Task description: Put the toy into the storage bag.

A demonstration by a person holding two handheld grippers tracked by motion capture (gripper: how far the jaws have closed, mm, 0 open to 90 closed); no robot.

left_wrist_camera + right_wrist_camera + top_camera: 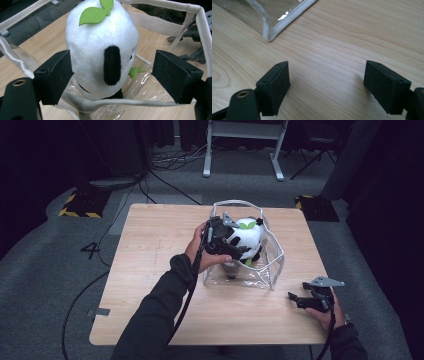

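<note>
One plush toy [100,47] — one clear bag [272,265].

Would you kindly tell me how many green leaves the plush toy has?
2: one leaf sprig on top of the plush toy, one small leaf at its side; others may be hidden.

Count on the desk: 4 things.
1 clear bag [272,265], 1 white plush toy [246,237], 2 grippers, left [235,251] and right [299,298].

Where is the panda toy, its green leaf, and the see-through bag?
panda toy [100,45]: left gripper view, on its white head.
green leaf [93,15]: left gripper view, on the bigger leaf atop the head.
see-through bag [276,260]: high view, on its clear right wall.
</note>
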